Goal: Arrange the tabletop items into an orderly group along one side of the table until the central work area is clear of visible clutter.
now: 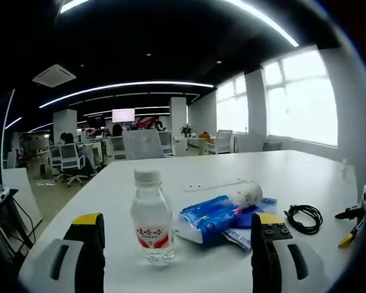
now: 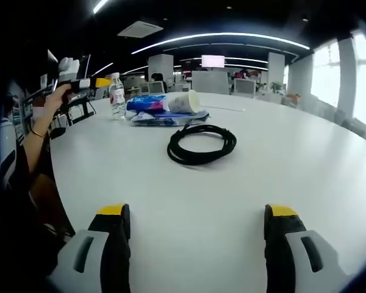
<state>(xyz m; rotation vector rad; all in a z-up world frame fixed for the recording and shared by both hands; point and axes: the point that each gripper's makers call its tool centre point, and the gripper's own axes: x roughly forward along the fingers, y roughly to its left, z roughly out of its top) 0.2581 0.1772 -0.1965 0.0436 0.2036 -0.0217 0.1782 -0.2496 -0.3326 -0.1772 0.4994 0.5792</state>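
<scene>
Left gripper (image 1: 177,244) is wide open and holds nothing; its yellow-tipped jaws straddle a small water bottle (image 1: 151,218) with a white cap and red label, standing upright on the white table (image 1: 305,171). The bottle sits between the jaws but touches neither.

Just beside the bottle, toward the table's middle, lies a blue-and-white plastic pack (image 1: 216,215), maybe wipes or tissues; the print is too blurred to read. A white paper cup (image 1: 247,194) lies on its side on or against the pack. Near that is a coiled black cable (image 1: 304,217).

Right gripper (image 2: 192,235) is also wide open and empty, jaws low over bare table, aimed at the cable coil (image 2: 201,144), which is well apart from its tips. Beyond the coil, the right gripper view shows the cup (image 2: 184,102), pack (image 2: 151,104) and bottle (image 2: 116,96) in a row, and the person's hand (image 2: 52,101) holding the other gripper.

Nothing grouped yet, by my reading; the items sit loosely toward the middle.

Risks:
- The bottle is tall and narrow, so an off-centre or high pinch could tip it into the pack.
- The cup lying on its side may roll if the pack is nudged.
- A grip on a single loop of the cable could uncoil it and drag it across the table.
</scene>
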